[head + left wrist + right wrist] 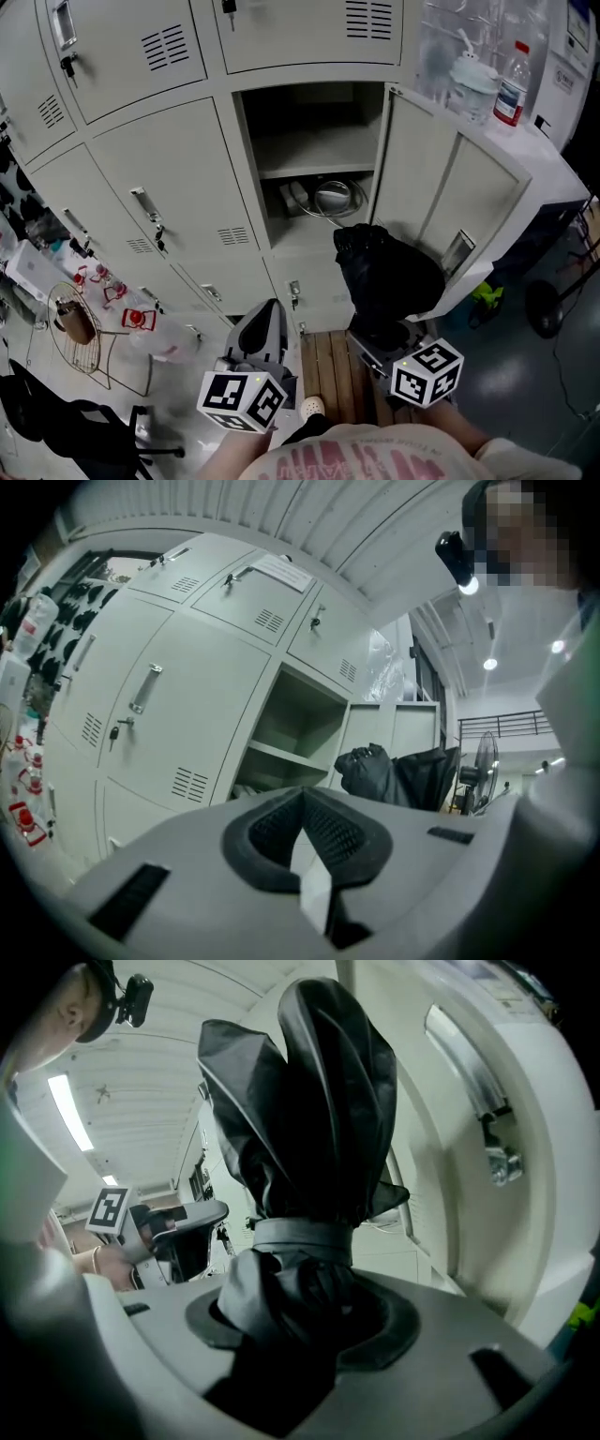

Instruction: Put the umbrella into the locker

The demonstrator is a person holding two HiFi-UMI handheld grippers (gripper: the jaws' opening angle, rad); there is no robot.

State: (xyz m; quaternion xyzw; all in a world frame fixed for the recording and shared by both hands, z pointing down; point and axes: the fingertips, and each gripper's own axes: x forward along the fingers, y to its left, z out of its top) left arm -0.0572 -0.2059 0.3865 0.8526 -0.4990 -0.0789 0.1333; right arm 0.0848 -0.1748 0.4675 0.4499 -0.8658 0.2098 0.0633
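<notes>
The folded black fabric umbrella (386,270) is pinched by the right gripper (377,328) near the open grey metal locker (314,171), not yet inside. The left gripper (302,808) is pressed together, empty.

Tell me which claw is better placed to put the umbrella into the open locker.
Right. The right claw is shut on the folded black umbrella, held in front of the open locker beside its door. The left claw is shut, empty, and off to the opening's left.
</notes>
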